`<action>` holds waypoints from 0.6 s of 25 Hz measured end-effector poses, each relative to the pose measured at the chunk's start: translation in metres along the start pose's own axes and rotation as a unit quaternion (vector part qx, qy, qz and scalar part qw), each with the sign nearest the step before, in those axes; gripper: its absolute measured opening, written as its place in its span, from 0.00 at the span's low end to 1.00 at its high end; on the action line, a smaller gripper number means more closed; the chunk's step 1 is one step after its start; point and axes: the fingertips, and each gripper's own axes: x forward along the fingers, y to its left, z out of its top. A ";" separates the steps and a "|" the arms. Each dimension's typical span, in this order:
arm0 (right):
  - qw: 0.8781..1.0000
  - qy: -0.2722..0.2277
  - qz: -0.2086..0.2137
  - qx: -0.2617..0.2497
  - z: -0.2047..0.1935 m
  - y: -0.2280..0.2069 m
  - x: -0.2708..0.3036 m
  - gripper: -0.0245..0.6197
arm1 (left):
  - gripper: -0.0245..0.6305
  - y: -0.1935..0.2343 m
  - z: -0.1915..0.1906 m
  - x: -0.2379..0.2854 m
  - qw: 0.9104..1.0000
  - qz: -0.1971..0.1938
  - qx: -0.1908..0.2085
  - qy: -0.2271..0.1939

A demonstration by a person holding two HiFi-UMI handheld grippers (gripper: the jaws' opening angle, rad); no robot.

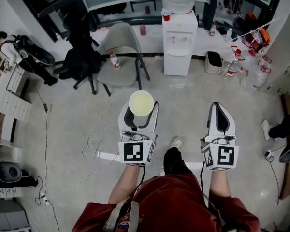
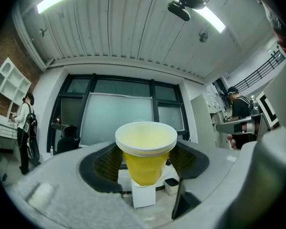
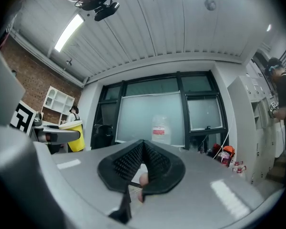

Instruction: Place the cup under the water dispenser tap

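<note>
My left gripper (image 1: 139, 117) grips the yellow cup (image 1: 141, 102) on its tapered wall below the rim, well short of the far water dispenser (image 1: 179, 42); judged light, thin-walled and crushable, it needs gentle pressure, while my right gripper (image 1: 220, 111) is closed, empty.

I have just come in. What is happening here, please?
A person holds a hand-held gripper in each hand. The left hand-held gripper is closed on an upright yellow cup. The right hand-held gripper has its jaws together and carries nothing. The water dispenser stands some way ahead, so the cup is not under its tap yet.
</note>
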 end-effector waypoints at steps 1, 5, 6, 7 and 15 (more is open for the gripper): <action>1.000 0.000 0.000 0.001 -0.003 -0.003 0.008 0.04 | 0.52 0.001 -0.002 0.008 1.000 0.000 0.000 0.001; 1.000 0.008 -0.006 0.011 -0.019 -0.023 0.042 0.04 | 0.52 0.003 -0.013 0.046 1.000 -0.001 0.003 0.006; 1.000 0.009 -0.007 0.013 -0.023 -0.029 0.050 0.04 | 0.52 0.002 -0.016 0.058 1.000 -0.001 0.002 0.008; 1.000 0.011 -0.009 0.015 -0.027 -0.036 0.059 0.04 | 0.52 0.001 -0.020 0.070 1.000 -0.003 0.002 0.009; 0.999 0.029 -0.031 0.028 -0.051 -0.103 0.138 0.04 | 0.52 -0.016 -0.039 0.181 0.999 -0.024 0.003 0.028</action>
